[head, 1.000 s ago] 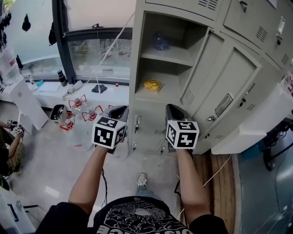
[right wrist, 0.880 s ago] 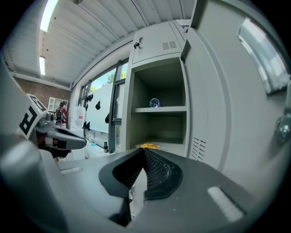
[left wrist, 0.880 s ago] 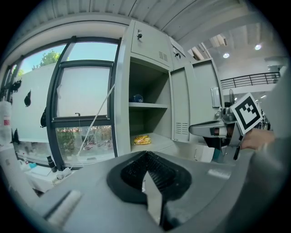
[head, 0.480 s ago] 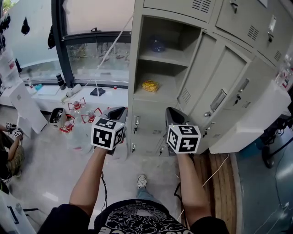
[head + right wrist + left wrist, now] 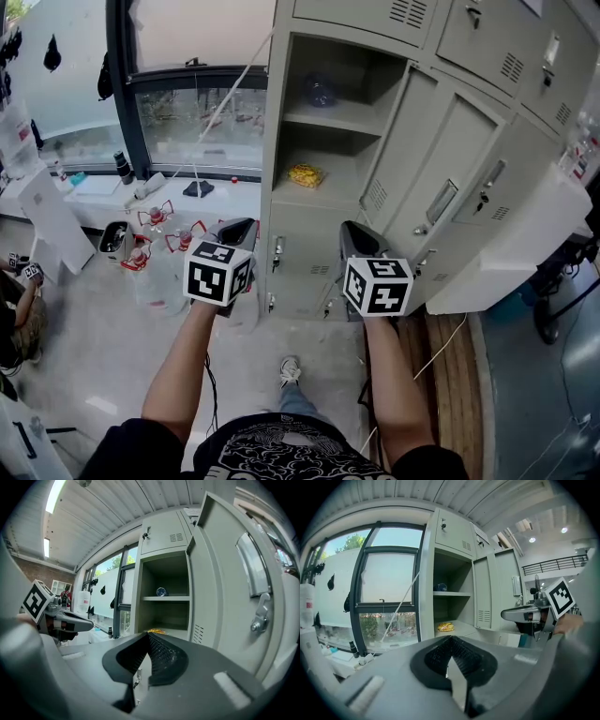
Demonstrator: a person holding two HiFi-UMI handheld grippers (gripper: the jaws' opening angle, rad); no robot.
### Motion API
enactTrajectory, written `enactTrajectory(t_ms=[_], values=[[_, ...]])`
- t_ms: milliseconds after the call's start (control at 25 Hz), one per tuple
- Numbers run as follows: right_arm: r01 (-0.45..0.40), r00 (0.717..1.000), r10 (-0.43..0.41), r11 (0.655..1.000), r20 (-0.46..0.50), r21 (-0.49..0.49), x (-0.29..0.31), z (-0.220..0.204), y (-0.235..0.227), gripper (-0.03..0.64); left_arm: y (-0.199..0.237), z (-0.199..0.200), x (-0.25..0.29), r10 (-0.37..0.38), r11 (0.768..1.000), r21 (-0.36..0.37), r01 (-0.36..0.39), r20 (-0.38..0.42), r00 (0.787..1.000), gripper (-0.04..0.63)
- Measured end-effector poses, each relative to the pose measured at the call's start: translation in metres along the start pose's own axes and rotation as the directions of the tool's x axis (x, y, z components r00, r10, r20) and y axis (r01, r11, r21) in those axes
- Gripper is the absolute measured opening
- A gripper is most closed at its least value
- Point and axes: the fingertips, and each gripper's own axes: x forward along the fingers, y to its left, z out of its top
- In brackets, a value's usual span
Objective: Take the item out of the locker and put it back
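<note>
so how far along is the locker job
Done: the locker door stands open. In hand: nothing; left gripper and right gripper are shut and empty. Left: the yellow item lies on the lower shelf, so taking it out and returning it probably remains.

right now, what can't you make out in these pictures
- Small yellow crinkled packet on the lower shelf of the open grey metal locker: too small in every view to identify.
- Bluish round object on the upper shelf: dim and tiny in every view.
- Seated person: cut off by the head view's left edge.
</note>
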Motion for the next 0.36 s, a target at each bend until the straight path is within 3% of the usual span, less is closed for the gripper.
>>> enactTrajectory(t_ms=[360], values=[[0.011,1.0,-0.011,1.0,0.005,0.003,-0.0063,0.0006,-0.0016,0.023,-0.0018,0.0002,-0.0034,0.0,1.0,-0.002,0.0,0.002,1.0,0.001]])
